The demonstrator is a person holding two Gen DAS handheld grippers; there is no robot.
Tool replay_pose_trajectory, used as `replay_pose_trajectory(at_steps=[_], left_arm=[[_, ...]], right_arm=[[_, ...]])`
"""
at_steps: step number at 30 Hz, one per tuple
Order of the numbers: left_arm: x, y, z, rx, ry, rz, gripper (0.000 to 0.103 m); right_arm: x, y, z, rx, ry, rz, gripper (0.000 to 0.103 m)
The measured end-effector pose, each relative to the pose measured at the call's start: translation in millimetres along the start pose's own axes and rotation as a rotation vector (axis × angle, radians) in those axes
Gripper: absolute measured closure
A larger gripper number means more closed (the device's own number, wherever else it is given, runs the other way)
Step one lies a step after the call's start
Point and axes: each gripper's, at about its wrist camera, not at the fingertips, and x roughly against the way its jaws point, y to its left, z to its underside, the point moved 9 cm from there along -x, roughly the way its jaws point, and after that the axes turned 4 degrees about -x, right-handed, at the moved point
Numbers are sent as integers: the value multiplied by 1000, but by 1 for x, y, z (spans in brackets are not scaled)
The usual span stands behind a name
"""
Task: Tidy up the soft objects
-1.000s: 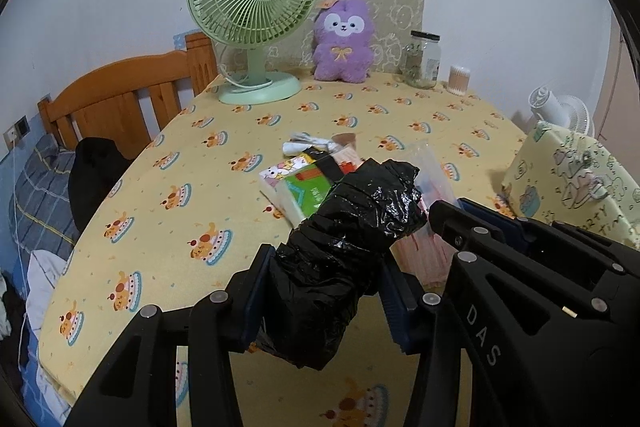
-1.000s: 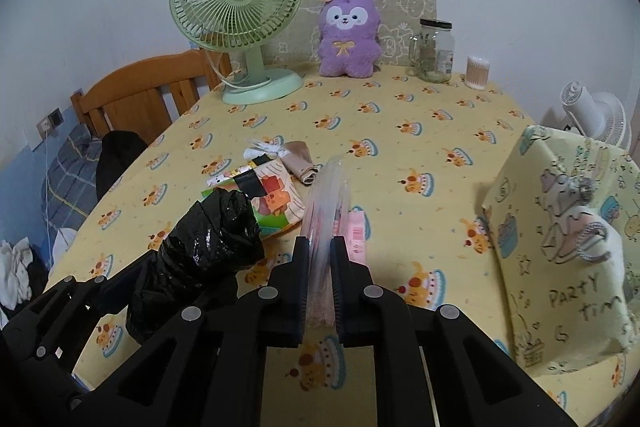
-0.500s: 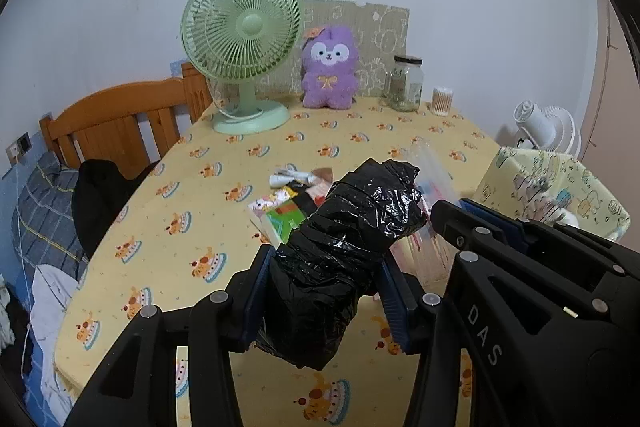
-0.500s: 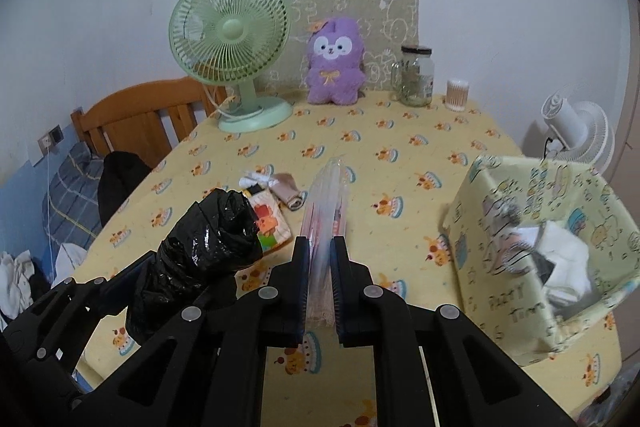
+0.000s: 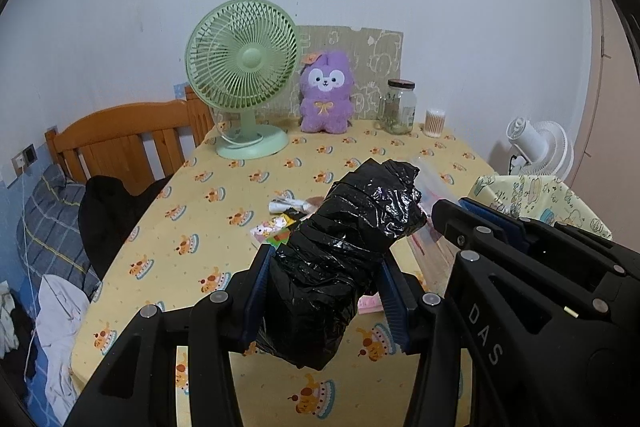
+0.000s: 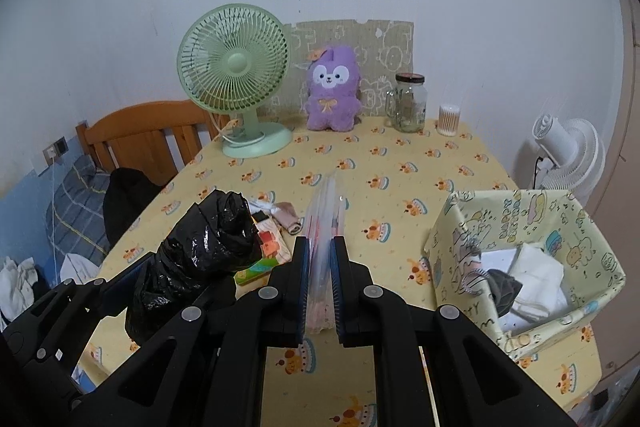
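both lifted higher: crinkly black plastic bundle [image 5: 344, 247], flat clear pouch [image 6: 322, 227]

My left gripper [image 5: 324, 291] hangs above the table, its two fingers [image 5: 256, 291] spread wide and pressed against either side of a black plastic bundle [image 5: 344, 247]. My right gripper [image 6: 320, 287] sits just beside it at about the same height, fingers [image 6: 300, 279] drawn nearly together, pinching a thin clear packet [image 6: 322, 227] upright between them.

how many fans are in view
2: a green fan at the table's far left beside the purple plush, and a white fan off the table's right edge.
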Motion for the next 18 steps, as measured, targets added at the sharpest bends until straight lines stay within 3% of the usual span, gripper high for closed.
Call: replay_pose_trajectory(at_steps=[18], left_arm=[[9, -20, -21, -16, -39, 4, 51]], right_arm=[[19, -21, -21, -1, -48, 10, 90]])
